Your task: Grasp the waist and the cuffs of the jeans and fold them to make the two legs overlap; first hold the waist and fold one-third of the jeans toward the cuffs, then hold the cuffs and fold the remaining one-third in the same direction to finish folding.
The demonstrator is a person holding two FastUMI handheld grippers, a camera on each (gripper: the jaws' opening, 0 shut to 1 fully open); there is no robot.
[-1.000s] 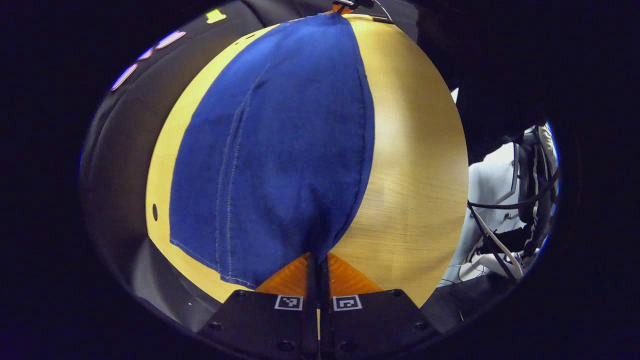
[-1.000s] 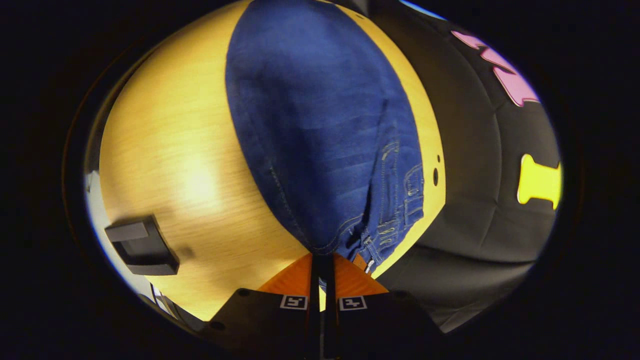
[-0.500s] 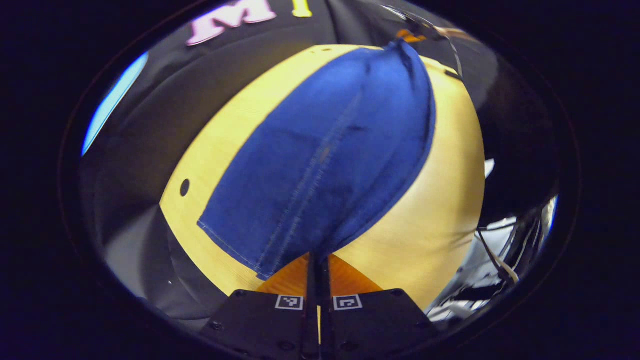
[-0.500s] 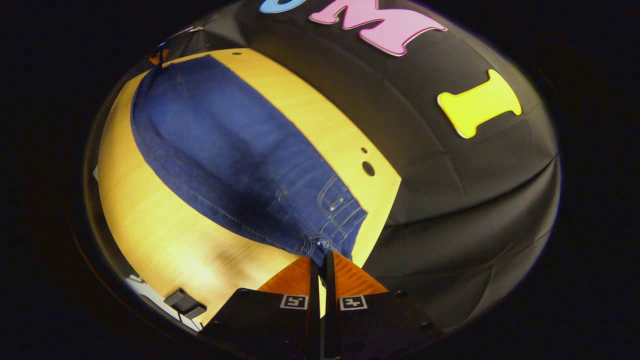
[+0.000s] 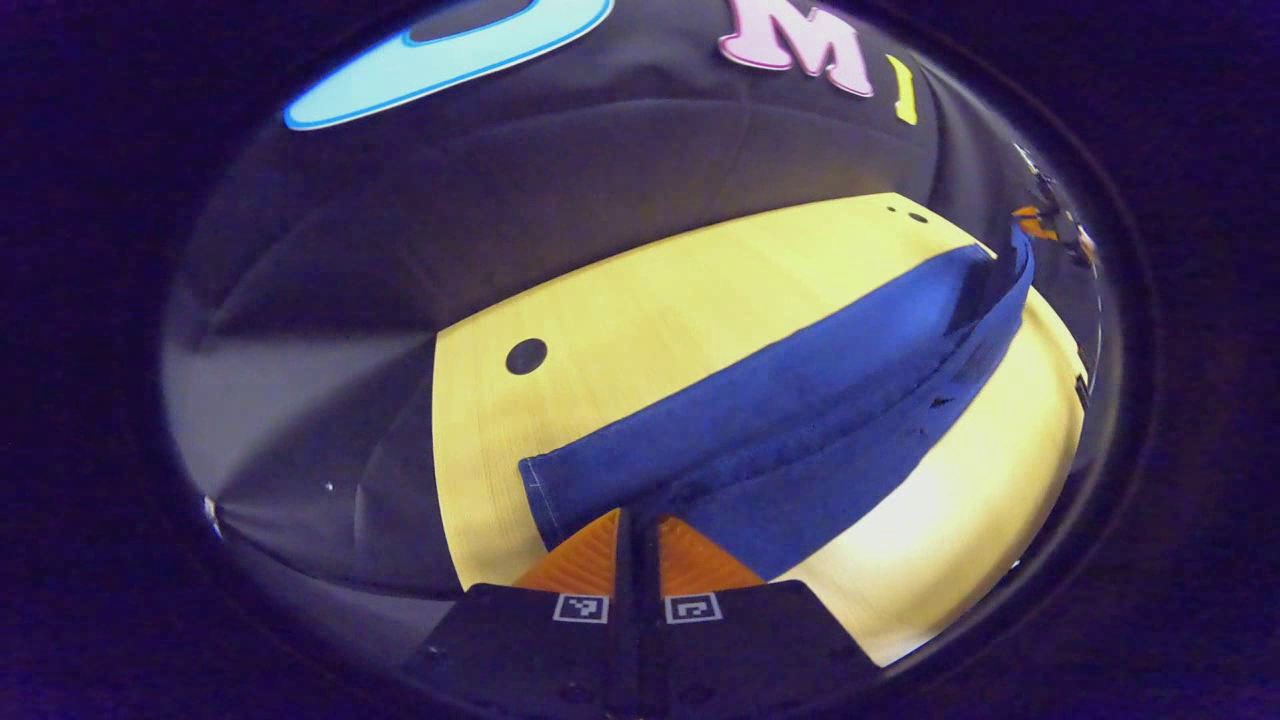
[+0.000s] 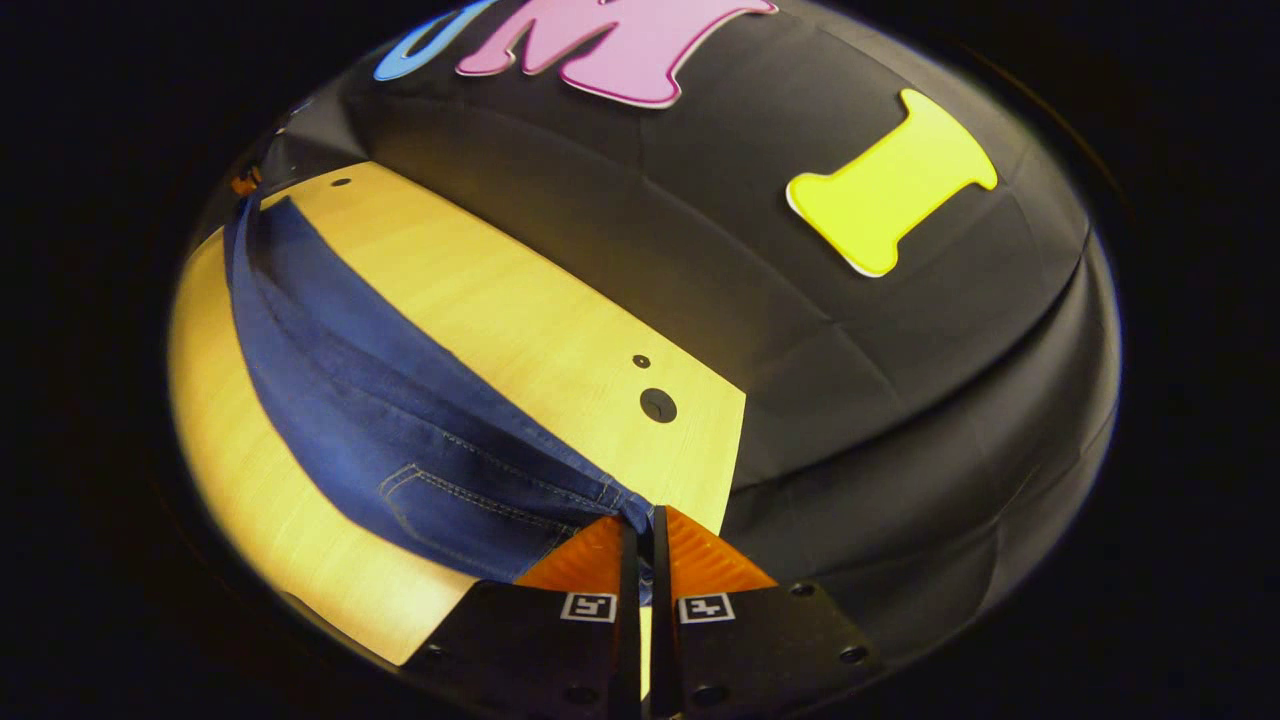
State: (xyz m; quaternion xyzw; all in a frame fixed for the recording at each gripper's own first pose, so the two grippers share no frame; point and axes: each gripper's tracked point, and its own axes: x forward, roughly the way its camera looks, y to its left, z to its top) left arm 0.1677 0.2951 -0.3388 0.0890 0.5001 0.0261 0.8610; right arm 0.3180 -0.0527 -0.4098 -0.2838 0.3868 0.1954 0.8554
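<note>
Left gripper [image 5: 637,520]: jaws clenched on the cuffs.
Right gripper [image 6: 640,520]: jaws clenched on the waist.
Jeans [image 5: 800,400]: stretched lengthwise between both jaws, one leg lifted over the worktop [image 5: 640,320].

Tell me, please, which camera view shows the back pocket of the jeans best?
The right gripper view: the pocket stitching lies plainly on the jeans near the right gripper, which is shut on the waist. In the left gripper view the jeans stretch from the left gripper, shut on the cuff end; I can make out no pocket there.
</note>
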